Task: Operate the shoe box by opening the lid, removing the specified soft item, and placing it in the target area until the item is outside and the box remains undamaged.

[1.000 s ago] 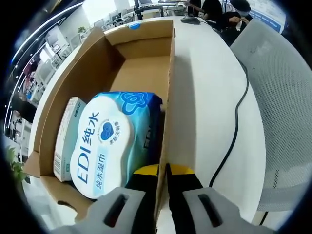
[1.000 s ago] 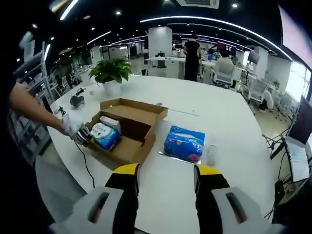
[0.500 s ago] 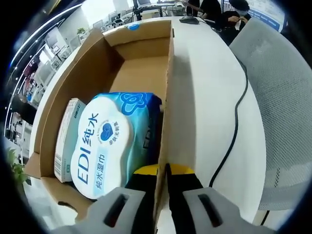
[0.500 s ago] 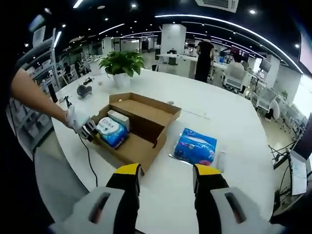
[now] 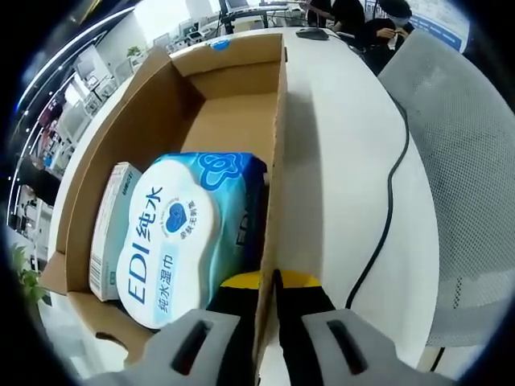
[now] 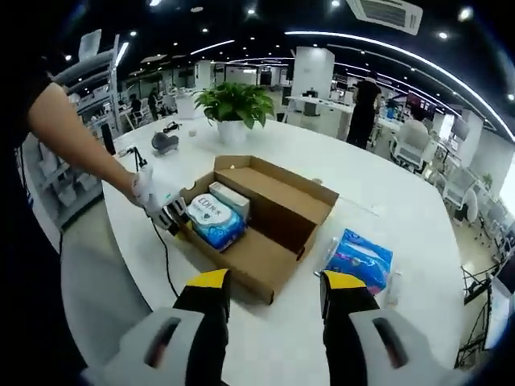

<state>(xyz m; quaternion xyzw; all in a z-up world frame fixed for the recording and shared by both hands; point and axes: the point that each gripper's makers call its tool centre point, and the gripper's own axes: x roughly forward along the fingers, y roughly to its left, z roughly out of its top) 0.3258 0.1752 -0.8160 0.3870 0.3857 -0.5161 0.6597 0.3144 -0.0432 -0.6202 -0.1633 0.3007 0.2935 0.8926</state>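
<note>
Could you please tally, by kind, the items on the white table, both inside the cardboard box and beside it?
Wet-wipe packs in the box: 1
Small cartons in the box: 1
Blue packs on the table beside the box: 1
Potted plants: 1
Cardboard boxes: 1
Total: 5

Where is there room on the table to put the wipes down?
Bare table lies between the box and the right gripper, and more beyond the box toward the plant. The blue pack crowds the box's far side; the left gripper and cable crowd its near end.
</note>
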